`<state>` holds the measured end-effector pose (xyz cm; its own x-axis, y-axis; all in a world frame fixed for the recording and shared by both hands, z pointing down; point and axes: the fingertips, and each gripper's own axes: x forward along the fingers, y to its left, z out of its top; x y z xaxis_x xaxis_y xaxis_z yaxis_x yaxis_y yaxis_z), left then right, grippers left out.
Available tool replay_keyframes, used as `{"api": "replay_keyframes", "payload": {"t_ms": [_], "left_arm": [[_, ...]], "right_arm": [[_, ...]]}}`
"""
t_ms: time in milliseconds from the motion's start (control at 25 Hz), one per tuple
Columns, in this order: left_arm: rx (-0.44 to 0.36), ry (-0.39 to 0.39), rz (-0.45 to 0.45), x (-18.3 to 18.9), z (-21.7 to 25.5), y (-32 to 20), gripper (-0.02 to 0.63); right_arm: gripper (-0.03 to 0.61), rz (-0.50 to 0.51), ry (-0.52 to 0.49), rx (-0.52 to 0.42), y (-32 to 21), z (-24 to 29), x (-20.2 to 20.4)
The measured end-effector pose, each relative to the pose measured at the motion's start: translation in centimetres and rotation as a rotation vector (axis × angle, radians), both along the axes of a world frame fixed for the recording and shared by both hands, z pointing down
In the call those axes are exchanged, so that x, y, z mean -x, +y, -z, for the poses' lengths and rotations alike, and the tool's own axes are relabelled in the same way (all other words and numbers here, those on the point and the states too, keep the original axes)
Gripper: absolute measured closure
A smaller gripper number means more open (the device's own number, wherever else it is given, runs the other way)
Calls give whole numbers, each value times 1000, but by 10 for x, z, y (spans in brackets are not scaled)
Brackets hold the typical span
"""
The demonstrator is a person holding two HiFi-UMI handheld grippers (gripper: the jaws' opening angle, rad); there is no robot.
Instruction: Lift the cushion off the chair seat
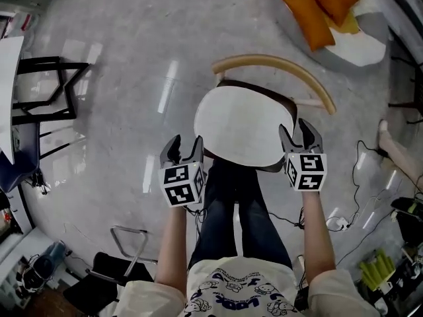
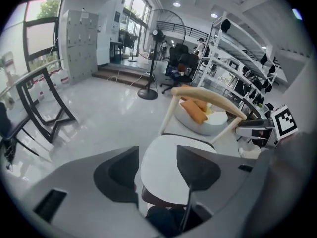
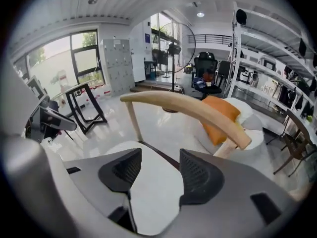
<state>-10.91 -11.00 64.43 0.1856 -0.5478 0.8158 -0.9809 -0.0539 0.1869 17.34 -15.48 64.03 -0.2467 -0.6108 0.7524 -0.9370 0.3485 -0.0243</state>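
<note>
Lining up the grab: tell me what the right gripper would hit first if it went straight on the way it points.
Most likely the white cushion: it fills the gap between the right gripper's open fingers. Depth is hard to judge, but contact looks likely near the cushion's right edge.

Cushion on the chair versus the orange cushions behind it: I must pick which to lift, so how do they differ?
The cushion is white, flat and rounded; the orange cushions are plumper and rectangular. The cushion lies on the chair seat, between the open left gripper and right gripper; the orange cushions are piled on a white floor seat beyond the backrest. Neither is gripped.
</note>
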Motion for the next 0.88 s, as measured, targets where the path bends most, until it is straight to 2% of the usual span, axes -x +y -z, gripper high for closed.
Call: {"api": "replay_keyframes", "payload": {"t_ms": [160, 400, 760, 880], "left_arm": [[94, 21, 5, -8, -59, 10, 356], [214, 39, 22, -5, -139, 21, 354], [325, 75, 46, -2, -224, 38, 354], [355, 101, 80, -2, -244, 46, 354]], "right_arm": [[322, 16, 10, 69, 9, -58, -9], [321, -19, 18, 169, 25, -136, -24], [303, 12, 88, 203, 16, -212, -47], [300, 10, 108, 218, 12, -230, -56]]}}
